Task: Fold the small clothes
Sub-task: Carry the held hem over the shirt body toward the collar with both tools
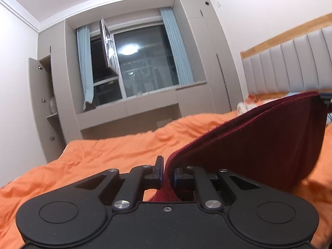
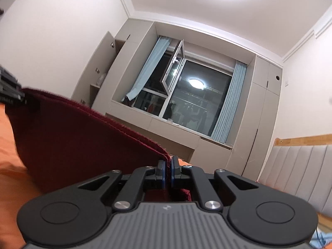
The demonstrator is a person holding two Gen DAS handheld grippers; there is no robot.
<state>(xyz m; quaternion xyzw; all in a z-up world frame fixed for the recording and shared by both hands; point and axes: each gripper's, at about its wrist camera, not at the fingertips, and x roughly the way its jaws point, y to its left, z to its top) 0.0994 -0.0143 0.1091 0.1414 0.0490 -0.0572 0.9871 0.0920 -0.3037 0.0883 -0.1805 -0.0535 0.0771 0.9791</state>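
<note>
A dark red knitted garment (image 1: 259,137) is held stretched above the orange bed cover (image 1: 116,151), clamped at opposite corners by the left gripper (image 1: 167,174) and right gripper (image 2: 168,173).

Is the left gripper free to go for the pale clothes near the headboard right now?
Probably not. The left gripper is shut on the dark red garment, which the right gripper grips at the other end, and that cloth hangs between it and the pale clothes.

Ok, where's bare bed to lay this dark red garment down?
Bare orange bedsheet lies ahead of the left gripper, toward the window wall. It is crowded near the padded grey headboard, where pale items lie behind the dark red garment.
</note>
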